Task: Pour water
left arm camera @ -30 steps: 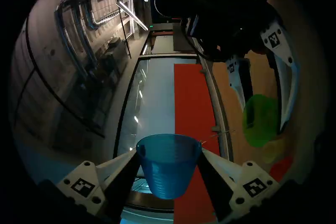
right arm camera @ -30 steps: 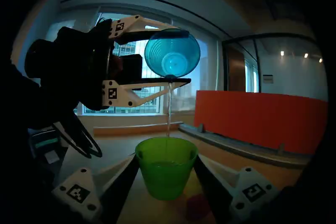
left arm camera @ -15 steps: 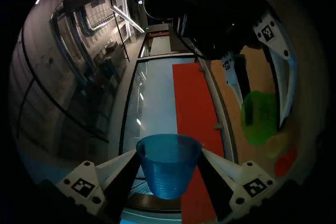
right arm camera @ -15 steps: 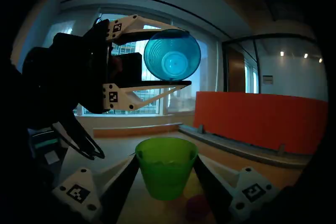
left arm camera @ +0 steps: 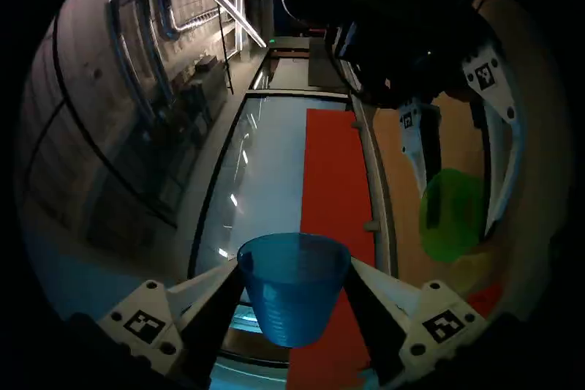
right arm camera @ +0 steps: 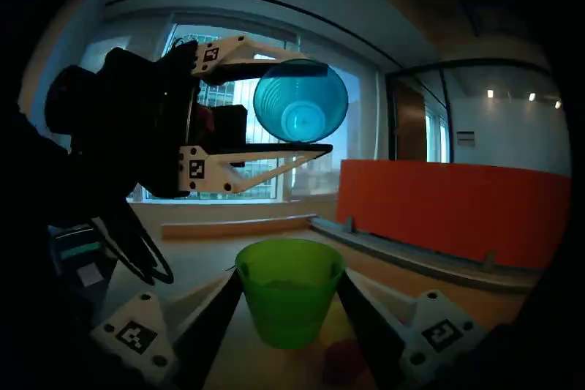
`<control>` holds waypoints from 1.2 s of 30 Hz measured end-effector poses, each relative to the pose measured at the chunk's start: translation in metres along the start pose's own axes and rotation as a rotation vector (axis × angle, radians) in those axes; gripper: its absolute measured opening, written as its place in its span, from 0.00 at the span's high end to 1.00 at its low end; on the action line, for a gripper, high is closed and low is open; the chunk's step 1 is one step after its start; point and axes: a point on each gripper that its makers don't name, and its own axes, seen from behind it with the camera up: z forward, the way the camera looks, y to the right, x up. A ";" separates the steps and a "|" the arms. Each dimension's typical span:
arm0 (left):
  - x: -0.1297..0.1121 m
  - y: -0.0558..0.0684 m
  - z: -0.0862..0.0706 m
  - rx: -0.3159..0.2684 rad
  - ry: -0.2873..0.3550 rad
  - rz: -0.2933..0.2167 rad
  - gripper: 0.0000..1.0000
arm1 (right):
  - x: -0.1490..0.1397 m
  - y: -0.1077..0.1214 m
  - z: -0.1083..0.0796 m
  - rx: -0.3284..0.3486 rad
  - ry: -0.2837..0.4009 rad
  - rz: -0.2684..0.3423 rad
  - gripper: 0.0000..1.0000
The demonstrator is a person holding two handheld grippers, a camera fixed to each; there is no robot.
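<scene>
Left claw [left arm camera: 294, 267]: narrowed onto the blue cup [left arm camera: 294, 301], one finger pressing each side of its wall.
Right claw [right arm camera: 289, 276]: narrowed likewise onto the green cup [right arm camera: 289, 301], which it holds upright just above the surface [right arm camera: 212, 258].
Blue cup, attitude: in the right gripper view it lies tipped on its side. Its long axis is near level and its mouth is turned toward the right claw, so the ribbed inside and the bottom are seen.
Deciding relation: the blue cup's lower lip hangs above the green cup's mouth and somewhat beyond it, with a clear gap between. In the left gripper view the green cup lies toward the right of the frame, which is downward in the room.
Water: no stream shows between the cups. A darker band low in the green cup suggests water inside.
Step, as judged: the pour is at or near its end. The next move falls to the left claw, tipping further or rolling the blue cup upright, with the right claw steady beneath.
Beside the green cup's base: a yellow patch [right arm camera: 335, 325] and a red patch [right arm camera: 344, 357] on the surface; what they are cannot be told.
Background: red panel [right arm camera: 453, 207]; window [right arm camera: 322, 170].
Writing: square black-and-white markers [right arm camera: 137, 336] on the claw fingers carry patterns, not text. A wall sign [right arm camera: 466, 137] is too small to read. No brand is visible.
</scene>
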 end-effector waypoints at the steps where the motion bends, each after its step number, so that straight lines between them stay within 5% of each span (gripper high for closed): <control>1: -0.001 0.001 0.000 -0.001 0.000 -0.023 0.14 | 0.000 0.000 0.000 0.000 0.000 0.000 0.11; 12: -0.012 0.006 0.006 0.000 -0.012 -0.302 0.14 | -0.001 0.004 -0.002 -0.009 0.005 0.007 0.10; 36: -0.027 -0.003 0.008 -0.037 -0.013 -1.053 0.14 | 0.007 0.010 -0.009 -0.027 0.019 0.001 0.10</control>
